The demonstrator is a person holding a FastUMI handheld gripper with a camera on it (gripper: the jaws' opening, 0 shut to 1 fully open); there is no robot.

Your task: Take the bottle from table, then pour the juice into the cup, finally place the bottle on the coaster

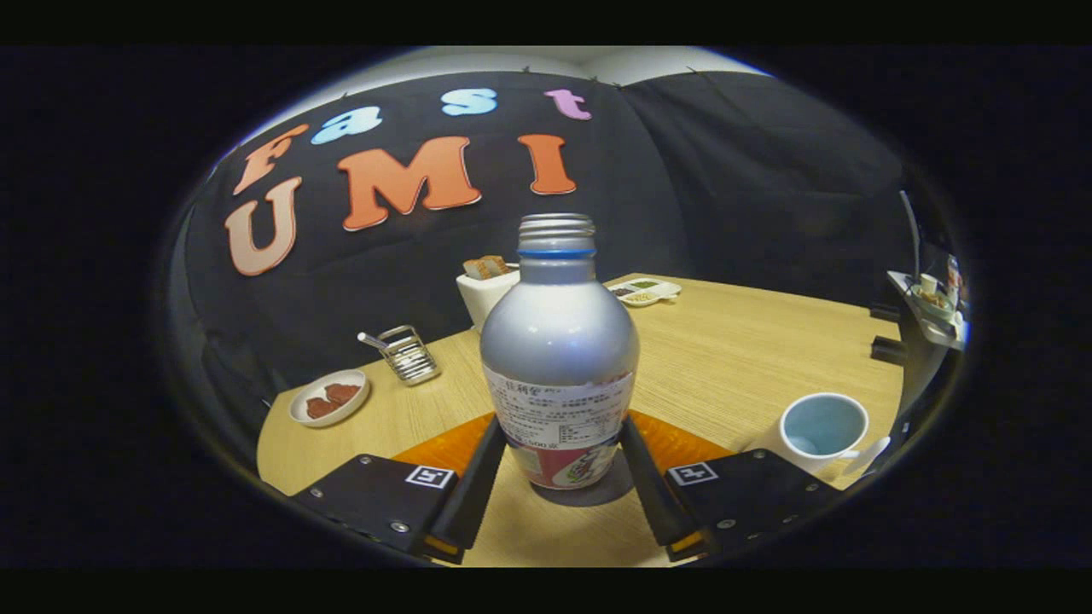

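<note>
A silver bottle [559, 341] with a threaded open neck, a blue ring and a paper label stands upright between my fingers. My gripper [563, 426] is shut on the bottle, each finger pressing on a side of its lower body at label height. A dark shadow lies under the bottle's base on the wooden table [751, 358]. An orange coaster [439, 448] lies flat just behind the bottle, showing on both sides of it. To the right, beyond the right finger, stands a white cup [823, 426] with a pale blue inside; I cannot tell whether it holds liquid.
On the left sit a small white dish with brown pieces [329, 397] and a metal rack [409, 354]. A white box [486, 294] and a divided tray [644, 292] stand at the far edge behind the bottle. A shelf [930, 307] juts in at right.
</note>
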